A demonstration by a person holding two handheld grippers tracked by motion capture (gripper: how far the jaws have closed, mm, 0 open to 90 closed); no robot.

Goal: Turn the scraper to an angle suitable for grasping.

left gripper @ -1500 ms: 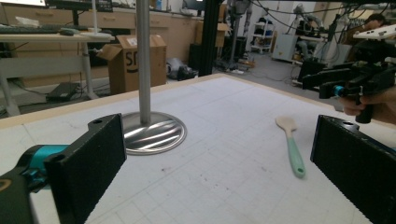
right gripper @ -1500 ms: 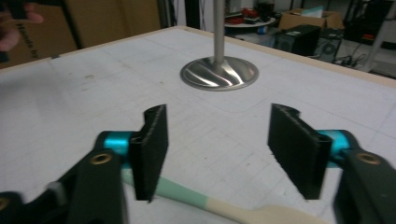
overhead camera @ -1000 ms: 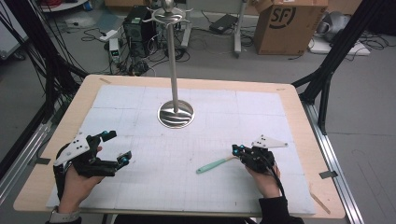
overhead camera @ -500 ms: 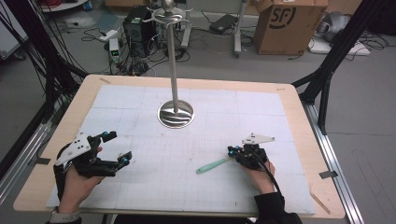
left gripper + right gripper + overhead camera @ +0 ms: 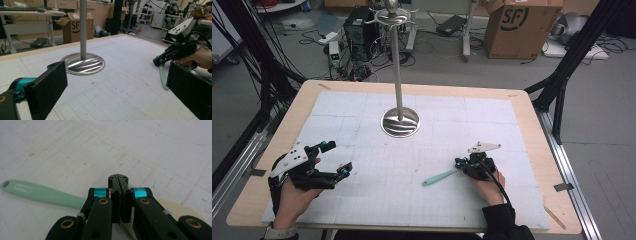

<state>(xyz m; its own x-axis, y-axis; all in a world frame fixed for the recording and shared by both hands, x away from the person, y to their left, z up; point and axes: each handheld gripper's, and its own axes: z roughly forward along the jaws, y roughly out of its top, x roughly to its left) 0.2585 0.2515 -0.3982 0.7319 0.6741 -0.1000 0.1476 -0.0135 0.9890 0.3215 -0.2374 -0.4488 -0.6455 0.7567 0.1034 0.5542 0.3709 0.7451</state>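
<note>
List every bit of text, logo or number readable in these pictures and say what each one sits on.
"SF": printed in black on the side of the cardboard box on the floor beyond the table; the same letters show on it in the left gripper view.
Embossed word on the green spatula handle, near its hanging hole: too blurred to read.
White label on the box's top flap in the left gripper view: too small to read.

bright, even light; soft focus
</note>
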